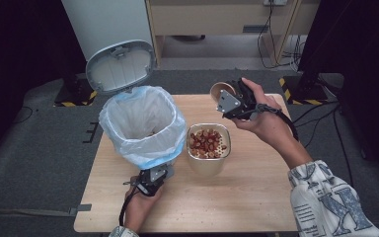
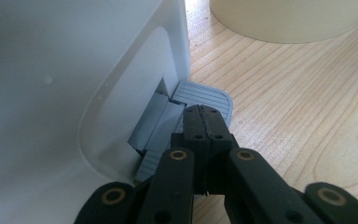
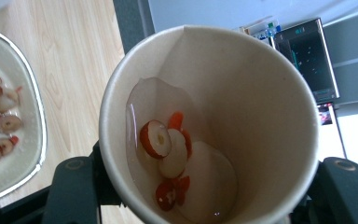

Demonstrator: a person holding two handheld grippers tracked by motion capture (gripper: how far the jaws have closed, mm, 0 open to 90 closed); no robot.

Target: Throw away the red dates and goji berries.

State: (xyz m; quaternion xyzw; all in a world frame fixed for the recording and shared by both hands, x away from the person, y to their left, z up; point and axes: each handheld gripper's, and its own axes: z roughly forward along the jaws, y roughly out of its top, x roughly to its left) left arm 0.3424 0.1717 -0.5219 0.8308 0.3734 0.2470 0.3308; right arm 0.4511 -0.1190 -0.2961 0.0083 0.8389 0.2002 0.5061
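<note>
A white pedal bin (image 1: 143,126) lined with a pale bag stands on the left of the wooden table (image 1: 256,197), its lid (image 1: 121,66) raised. My left gripper (image 2: 204,112) is shut, and its tips rest on the bin's grey pedal (image 2: 214,95) at the foot of the bin. My right gripper (image 1: 234,101) is shut on a paper cup (image 3: 209,126), held tilted above the table's far right. Inside the cup lie a few red date slices (image 3: 161,140) and a little liquid. A cream container (image 1: 208,143) in the middle holds several date slices in a strainer.
The bin's white wall (image 2: 51,93) is close on the left of my left gripper, and the cream container (image 2: 289,18) stands beyond it. Dark equipment and cables (image 1: 316,79) stand on the grey floor behind the table.
</note>
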